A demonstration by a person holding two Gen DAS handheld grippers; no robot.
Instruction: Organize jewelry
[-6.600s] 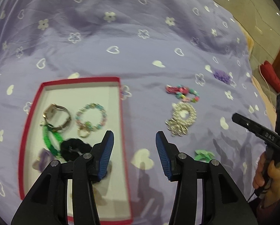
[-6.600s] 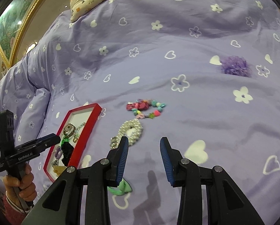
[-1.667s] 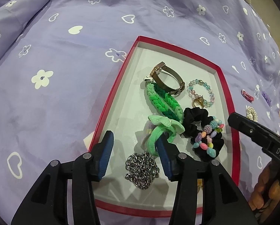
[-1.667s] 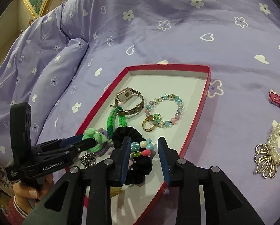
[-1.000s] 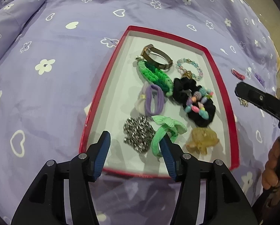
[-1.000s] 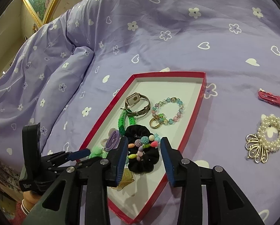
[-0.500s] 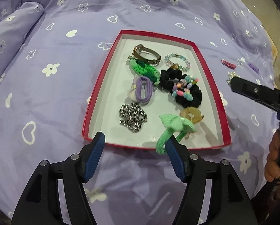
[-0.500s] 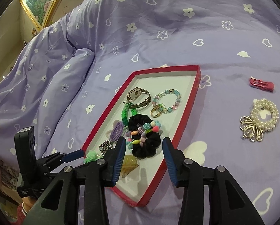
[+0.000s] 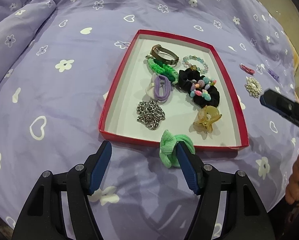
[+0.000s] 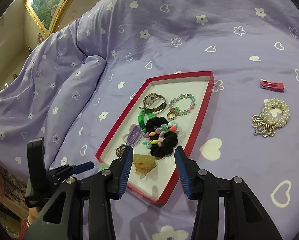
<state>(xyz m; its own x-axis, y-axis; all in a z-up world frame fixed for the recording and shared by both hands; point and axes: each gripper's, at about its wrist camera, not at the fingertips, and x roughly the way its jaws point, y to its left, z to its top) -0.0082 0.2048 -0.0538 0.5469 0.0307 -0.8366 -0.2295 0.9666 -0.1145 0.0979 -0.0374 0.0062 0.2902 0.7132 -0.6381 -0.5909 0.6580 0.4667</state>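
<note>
My red tray (image 9: 117,92) holds most pieces, my left gripper (image 9: 143,162) is apart with the green hair tie (image 9: 170,150) snagged on one finger, and my empty right gripper (image 10: 153,160) is apart, with the pearl brooch (image 10: 271,118) and pink clip (image 10: 272,85) waiting at three o'clock.

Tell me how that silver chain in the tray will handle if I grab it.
The silver chain lies heaped in loose links, so it is probably floppy and will dangle. Metal links suggest some weight; they may slip. The purple hair tie lies apart, so snagging seems unlikely.
</note>
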